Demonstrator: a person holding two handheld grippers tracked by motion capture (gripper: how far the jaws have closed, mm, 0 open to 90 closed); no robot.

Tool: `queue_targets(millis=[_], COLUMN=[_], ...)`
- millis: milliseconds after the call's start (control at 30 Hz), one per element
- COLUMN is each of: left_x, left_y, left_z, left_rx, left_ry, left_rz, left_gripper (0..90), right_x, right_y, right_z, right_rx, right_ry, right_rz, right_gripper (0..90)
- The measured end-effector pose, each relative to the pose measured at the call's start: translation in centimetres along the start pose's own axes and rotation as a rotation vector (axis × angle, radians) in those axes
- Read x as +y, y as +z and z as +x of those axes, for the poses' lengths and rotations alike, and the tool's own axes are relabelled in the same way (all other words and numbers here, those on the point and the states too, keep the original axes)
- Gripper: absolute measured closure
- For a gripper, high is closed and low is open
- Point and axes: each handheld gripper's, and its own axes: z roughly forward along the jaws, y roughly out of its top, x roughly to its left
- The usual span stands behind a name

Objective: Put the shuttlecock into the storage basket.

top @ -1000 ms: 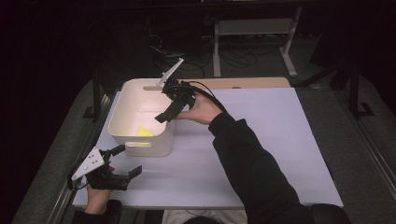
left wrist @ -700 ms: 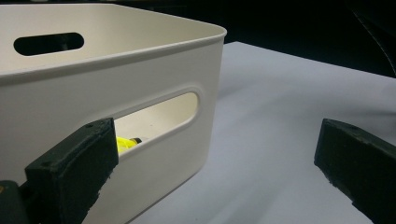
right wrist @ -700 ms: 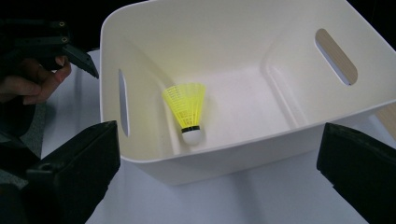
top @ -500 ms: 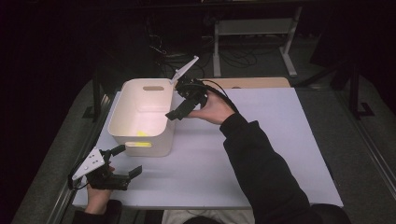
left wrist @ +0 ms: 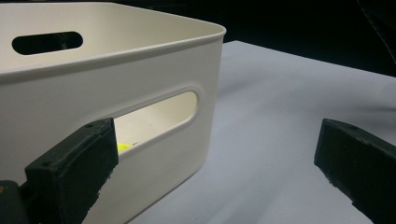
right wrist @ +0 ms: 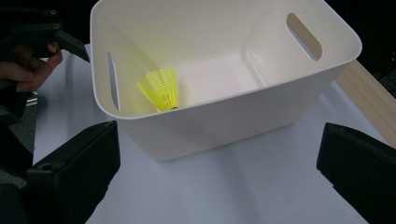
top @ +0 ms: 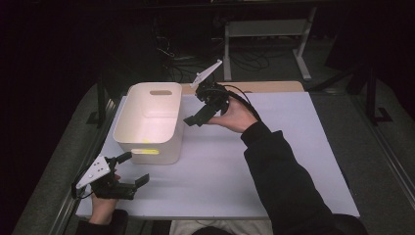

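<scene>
A white bin [top: 169, 147] with handle slots stands on the left half of the white table. In the right gripper view a yellow shuttlecock [right wrist: 161, 88] lies inside the bin [right wrist: 233, 116], against the wall nearest the left hand. My right gripper [top: 195, 110] hovers just right of the bin, open and empty, its jaws [right wrist: 219, 140] spread wide and facing it. My left gripper [top: 138, 167] rests near the table's front left corner, open, its jaws pointing at the bin's front wall [left wrist: 93, 79]. Yellow [left wrist: 122, 147] shows through that handle slot.
A wooden strip [top: 274, 86] runs along the table's far edge. Behind it stand a metal frame [top: 264, 29] and loose cables. The white tabletop [top: 293, 147] stretches bare to the right of my right arm. The left hand and its gripper [right wrist: 60, 37] appear beyond the bin.
My right gripper has drawn back to the right, from over the bin's rim to beside it, with nothing in it. The left gripper has stayed put.
</scene>
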Motion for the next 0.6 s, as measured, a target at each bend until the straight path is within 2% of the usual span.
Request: queue_targets(millis=[167, 600], left_x=[0.0, 0.0], left_y=[0.0, 0.1], left_z=[0.0, 0.0], left_rx=[0.0, 0.0], left_ry=[0.0, -0.001], left_rz=[0.0, 0.001], left_gripper=[0.0, 0.0], right_x=[-0.5, -2.0], right_y=[-0.3, -1.4], right_z=[-0.1, -0.5], right_rx=[-0.01, -0.032], right_ry=[-0.005, 0.023], right_rz=[0.001, -0.004], right_gripper=[0.0, 0.0])
